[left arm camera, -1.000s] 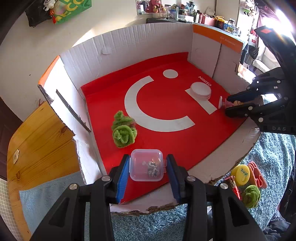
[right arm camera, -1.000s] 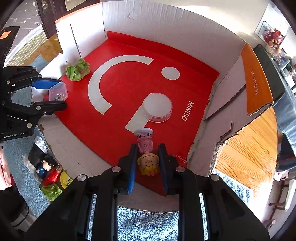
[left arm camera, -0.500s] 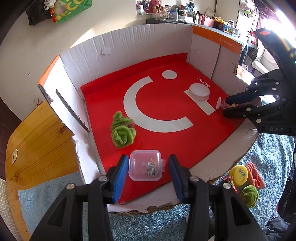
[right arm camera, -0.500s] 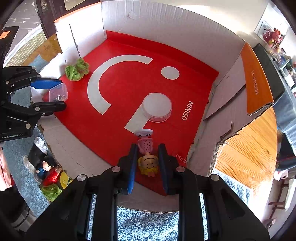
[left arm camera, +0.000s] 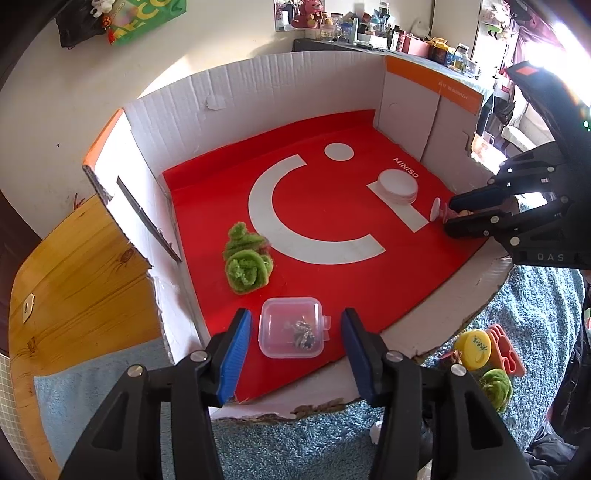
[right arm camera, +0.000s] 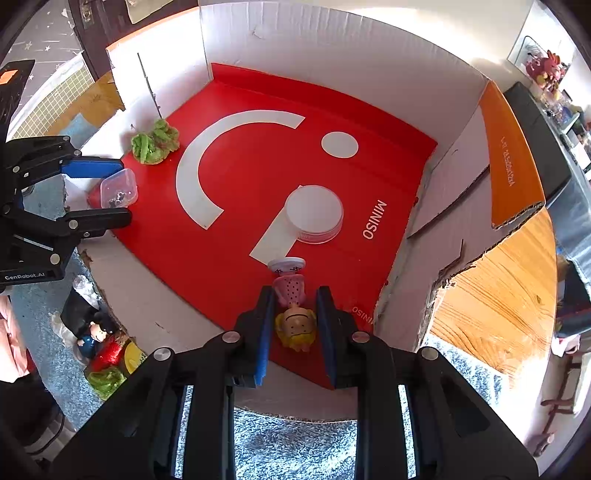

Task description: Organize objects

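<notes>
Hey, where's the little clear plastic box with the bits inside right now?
The clear plastic box sits on the red liner at the cardboard box's near-left corner, between the left tool's opening jaws, untouched, just in front of the green fuzzy toy.

place: home, lived-in room
signs: cluttered dark shelf w/ jars, bottles [left arm camera: 388, 33]; pink plush toy [left arm camera: 304, 13]; blue fluffy rug [left arm camera: 535, 314]

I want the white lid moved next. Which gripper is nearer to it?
Right. The right gripper, holding a doll figurine, sits just short of the white lid; the left gripper is across the box.
</notes>
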`<state>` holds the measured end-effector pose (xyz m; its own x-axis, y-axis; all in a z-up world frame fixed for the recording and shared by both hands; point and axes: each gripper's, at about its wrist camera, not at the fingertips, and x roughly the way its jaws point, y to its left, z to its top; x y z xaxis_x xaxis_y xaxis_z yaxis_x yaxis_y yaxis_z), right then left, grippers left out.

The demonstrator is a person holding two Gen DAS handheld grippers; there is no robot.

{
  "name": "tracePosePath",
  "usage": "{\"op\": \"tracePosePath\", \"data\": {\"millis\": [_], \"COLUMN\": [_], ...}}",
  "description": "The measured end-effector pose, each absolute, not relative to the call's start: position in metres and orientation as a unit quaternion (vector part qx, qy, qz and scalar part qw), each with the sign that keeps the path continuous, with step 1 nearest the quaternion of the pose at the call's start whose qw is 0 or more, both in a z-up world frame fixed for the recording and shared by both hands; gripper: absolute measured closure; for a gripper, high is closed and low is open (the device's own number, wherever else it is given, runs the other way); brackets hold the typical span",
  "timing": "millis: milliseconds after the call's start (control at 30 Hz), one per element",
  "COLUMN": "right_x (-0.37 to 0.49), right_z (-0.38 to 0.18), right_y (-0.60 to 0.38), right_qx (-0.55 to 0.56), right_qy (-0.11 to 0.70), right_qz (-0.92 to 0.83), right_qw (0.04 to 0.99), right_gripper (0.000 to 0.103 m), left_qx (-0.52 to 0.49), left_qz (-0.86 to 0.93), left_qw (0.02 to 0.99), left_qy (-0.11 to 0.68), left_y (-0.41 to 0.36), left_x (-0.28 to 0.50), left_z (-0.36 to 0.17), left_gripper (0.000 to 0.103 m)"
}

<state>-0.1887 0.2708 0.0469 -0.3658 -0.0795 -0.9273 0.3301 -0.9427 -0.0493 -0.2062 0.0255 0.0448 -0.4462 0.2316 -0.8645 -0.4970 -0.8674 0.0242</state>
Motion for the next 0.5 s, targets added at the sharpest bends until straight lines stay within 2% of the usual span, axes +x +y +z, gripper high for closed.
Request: {"op": "tracePosePath", "data": {"millis": [100,500], "right_x": [-0.187,-0.173], "right_z": [0.049,0.058], "right_y": [0.276,0.300], "right_qx": [0.550,0.546], "right_qy": [0.109,0.107], "right_qz": [-0.819,-0.821], "right_qw": [0.126,0.125], "right_gripper": [0.081,0.080], "left_qx": [-0.478,-0.475], "left_qz": [0.839,0.842], "left_qw": [0.219,0.216], "left_qy": [0.138,0.139], "left_y": [0.026,0.026], "left_x": [-0.205,-0.203], "left_z": [0.045,0.047], "left_gripper": [0.046,0.046]}}
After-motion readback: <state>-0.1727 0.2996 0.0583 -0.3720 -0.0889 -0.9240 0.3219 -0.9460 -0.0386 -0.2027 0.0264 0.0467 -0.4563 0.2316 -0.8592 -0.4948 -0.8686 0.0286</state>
